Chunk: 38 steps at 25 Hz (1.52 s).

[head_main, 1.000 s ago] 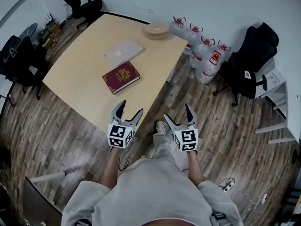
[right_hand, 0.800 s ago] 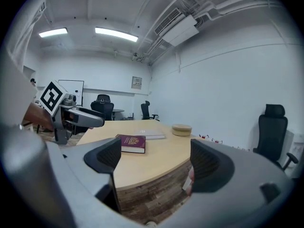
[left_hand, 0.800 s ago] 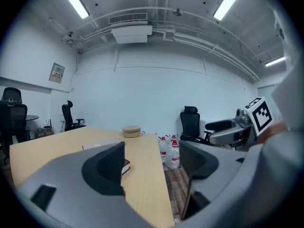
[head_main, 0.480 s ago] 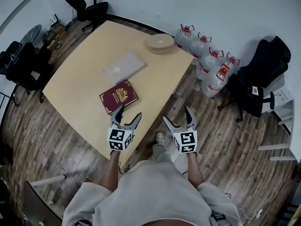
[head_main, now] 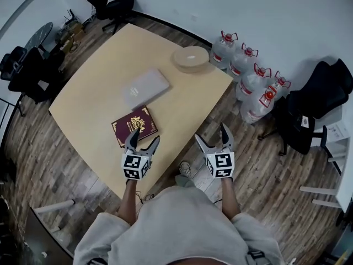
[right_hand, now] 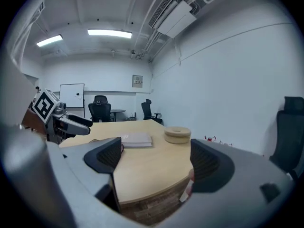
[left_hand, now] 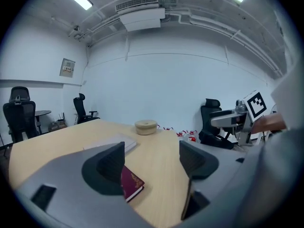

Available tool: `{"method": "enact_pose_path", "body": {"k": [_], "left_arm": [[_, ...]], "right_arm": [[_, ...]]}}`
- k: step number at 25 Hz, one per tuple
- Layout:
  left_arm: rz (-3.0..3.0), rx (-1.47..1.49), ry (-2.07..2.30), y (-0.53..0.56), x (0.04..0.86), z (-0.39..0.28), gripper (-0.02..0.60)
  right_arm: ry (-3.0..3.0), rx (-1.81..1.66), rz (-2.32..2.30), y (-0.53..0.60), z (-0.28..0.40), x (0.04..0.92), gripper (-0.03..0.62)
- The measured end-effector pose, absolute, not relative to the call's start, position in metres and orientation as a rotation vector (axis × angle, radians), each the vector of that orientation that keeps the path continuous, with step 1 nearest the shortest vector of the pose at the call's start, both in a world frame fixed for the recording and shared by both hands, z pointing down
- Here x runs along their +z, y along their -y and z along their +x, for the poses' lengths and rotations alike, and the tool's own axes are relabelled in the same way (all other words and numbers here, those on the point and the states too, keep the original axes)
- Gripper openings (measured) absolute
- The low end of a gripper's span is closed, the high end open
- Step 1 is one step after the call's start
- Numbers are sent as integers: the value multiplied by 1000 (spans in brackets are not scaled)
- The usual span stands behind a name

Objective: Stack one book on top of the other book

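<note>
Two grippers are held out in front of the person, side by side, on bare forearms that reach forward from the body, both pointing ahead and slightly down. The left gripper [head_main: 144,136] has its jaws wide apart with nothing between them; it hangs over the near edge of the table [head_main: 88,93], and in its own view the red book [left_hand: 130,184] lies flat just ahead, partly behind the left jaw. The right gripper [head_main: 211,133] is also spread wide and empty, off the table's corner and above the wooden floor [head_main: 259,164]. The grey book [head_main: 144,88] lies flat further up the table, apart from the red one, with a round wooden box [head_main: 191,58] beyond it.
</note>
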<state>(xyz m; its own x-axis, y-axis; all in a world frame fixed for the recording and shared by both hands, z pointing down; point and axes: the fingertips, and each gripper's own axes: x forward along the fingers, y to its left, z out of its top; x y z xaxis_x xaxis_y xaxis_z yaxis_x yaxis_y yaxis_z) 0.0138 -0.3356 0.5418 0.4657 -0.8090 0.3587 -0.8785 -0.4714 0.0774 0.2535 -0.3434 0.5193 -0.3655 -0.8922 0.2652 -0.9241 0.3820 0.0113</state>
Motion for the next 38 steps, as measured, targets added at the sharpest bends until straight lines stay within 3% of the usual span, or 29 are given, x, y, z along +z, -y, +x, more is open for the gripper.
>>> {"method": "enact_pose_path", "body": {"k": [8,27,38], "left_arm": [[2305,404,1621,352,552,-9,360],[1908,362,1947,309,566,-126,362],[1853,316,1915,316,589,-170,364]], "right_arm": [[2502,223,1445,390,240,530,448],[2720,256,836,407,74,554,446],[2683,317,748,413,16,571,446]]}}
